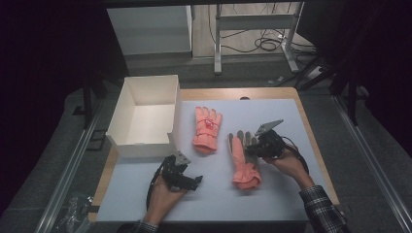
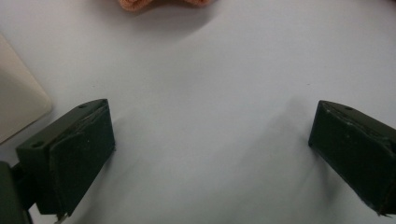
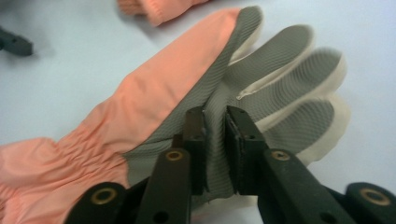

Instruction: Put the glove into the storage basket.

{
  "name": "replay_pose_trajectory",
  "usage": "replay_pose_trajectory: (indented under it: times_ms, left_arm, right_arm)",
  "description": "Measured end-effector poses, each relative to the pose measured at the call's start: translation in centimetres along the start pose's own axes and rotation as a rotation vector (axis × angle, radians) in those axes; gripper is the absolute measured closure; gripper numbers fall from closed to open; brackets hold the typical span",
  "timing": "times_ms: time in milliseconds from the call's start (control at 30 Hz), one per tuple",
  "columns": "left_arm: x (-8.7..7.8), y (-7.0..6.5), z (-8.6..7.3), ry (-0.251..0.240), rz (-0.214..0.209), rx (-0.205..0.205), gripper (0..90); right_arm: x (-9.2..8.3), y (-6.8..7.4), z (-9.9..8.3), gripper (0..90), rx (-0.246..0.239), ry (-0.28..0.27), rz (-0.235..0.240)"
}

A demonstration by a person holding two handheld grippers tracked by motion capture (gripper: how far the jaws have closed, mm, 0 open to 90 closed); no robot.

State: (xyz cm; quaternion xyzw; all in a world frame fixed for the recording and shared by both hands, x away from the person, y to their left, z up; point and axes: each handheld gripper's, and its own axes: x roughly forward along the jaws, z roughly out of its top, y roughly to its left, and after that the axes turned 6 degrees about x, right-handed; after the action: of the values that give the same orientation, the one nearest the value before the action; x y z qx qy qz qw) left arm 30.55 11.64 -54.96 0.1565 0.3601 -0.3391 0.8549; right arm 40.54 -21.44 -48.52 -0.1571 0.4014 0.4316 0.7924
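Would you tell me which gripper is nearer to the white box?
Left. The left gripper sits just below the white box, fingers apart over bare mat; the right gripper pinches the grey-palmed glove, farther right.

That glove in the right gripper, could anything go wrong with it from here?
Possibly. The right gripper pinches only a thin fold of the near glove's grey palm fabric, so it might slip out when lifted. Held at one spot, the glove would likely dangle and could catch the rim of the white box. It might also drag across the other glove lying close by.
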Motion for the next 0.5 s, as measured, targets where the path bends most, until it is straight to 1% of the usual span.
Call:
replay_pose_trajectory:
  times_ms: [33,67,100,133,167,200,233,267,300,400,467,500]
  left_arm:
    - [0.0,0.0,0.0,0.000,0.000,0.000,0.4]
    - [0.0,0.0,0.0,0.000,0.000,0.000,0.4]
    - [0.0,0.0,0.0,0.000,0.000,0.000,0.4]
    - [0.0,0.0,0.0,0.000,0.000,0.000,0.4]
    - [0.0,0.0,0.0,0.000,0.001,0.000,0.4]
    - [0.0,0.0,0.0,0.000,0.001,0.000,0.4]
    - [0.0,0.0,0.0,0.000,0.000,0.000,0.4]
    - [0.0,0.0,0.0,0.000,0.000,0.000,0.4]
    - [0.0,0.0,0.0,0.000,0.000,0.000,0.4]
    - [0.0,0.0,0.0,0.000,0.000,0.001,0.4]
    - [0.0,0.0,0.0,0.000,0.001,0.000,0.4]
    - [0.0,0.0,0.0,0.000,0.001,0.000,0.4]
  right_arm:
    - [-0.2,0.0,0.0,76.0,0.005,-0.014,-0.014]
    - [-0.5,-0.1,0.1,72.9,0.010,-0.028,-0.025]
    - [-1.0,-0.3,0.3,68.8,0.025,-0.052,-0.046]
    - [-1.0,-0.3,0.3,68.8,0.025,-0.052,-0.046]
    - [-1.4,-0.3,0.5,64.6,0.033,-0.074,-0.075]
    - [-1.4,-0.3,0.5,64.6,0.033,-0.074,-0.075]
    - [-1.6,-0.3,0.9,59.9,0.054,-0.091,-0.095]
    - [-1.7,-0.3,1.1,58.7,0.065,-0.099,-0.101]
    - [-1.7,-0.3,1.1,58.7,0.065,-0.099,-0.101]
    - [-1.6,-0.1,2.1,53.8,0.107,-0.127,-0.113]
    - [-1.6,0.0,2.4,52.3,0.113,-0.132,-0.112]
    - [-1.4,0.2,3.0,49.9,0.120,-0.140,-0.111]
